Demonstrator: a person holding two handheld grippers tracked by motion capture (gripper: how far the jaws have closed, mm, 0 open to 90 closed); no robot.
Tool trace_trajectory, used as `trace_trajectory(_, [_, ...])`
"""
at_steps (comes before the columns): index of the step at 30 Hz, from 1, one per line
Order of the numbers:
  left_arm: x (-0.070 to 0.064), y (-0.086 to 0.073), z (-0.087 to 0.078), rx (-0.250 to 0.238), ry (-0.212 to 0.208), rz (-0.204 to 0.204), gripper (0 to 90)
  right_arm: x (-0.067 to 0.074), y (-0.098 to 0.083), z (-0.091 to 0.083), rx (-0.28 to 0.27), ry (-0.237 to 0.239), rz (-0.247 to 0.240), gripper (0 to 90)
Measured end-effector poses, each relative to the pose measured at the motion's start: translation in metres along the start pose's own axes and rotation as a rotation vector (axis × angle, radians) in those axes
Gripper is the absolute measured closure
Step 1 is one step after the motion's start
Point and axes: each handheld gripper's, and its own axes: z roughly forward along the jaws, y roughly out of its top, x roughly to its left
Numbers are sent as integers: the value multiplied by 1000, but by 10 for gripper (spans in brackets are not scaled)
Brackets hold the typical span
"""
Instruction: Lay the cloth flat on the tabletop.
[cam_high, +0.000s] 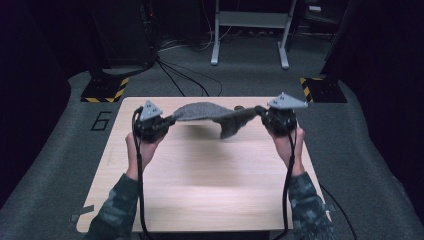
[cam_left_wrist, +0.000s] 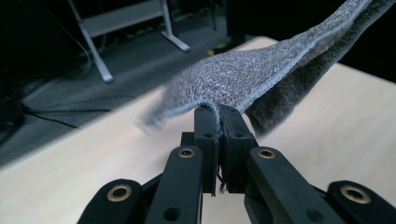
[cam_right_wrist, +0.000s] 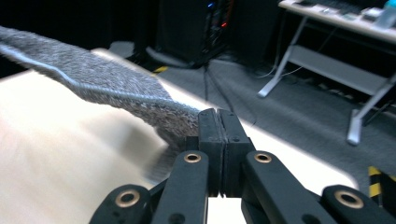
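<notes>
Grey cloth (cam_high: 212, 116) between both grippers

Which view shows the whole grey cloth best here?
The high view: the grey cloth hangs stretched above the table between the left gripper and the right gripper, both ends visible. The left gripper view shows its knit texture near the pinched edge; the right gripper view shows a blurred strip leading away.
</notes>
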Motion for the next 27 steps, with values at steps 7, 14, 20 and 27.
trace_trajectory(7, [-25, -84, 6, 112, -81, -70, 861, 37, -85, -3, 121, 116, 32, 895])
trace_trajectory(14, [-36, -134, 9, 185, -138, -161, 856, 59, -136, -3, 227, 175, 89, 892])
trace_trajectory(20, [-42, -152, 3, 218, -164, -185, 850, 67, -163, -12, 278, 201, 134, 888])
trace_trajectory(27, [-55, -166, -9, 245, -206, -195, 836, 76, -190, -23, 335, 239, 166, 882])
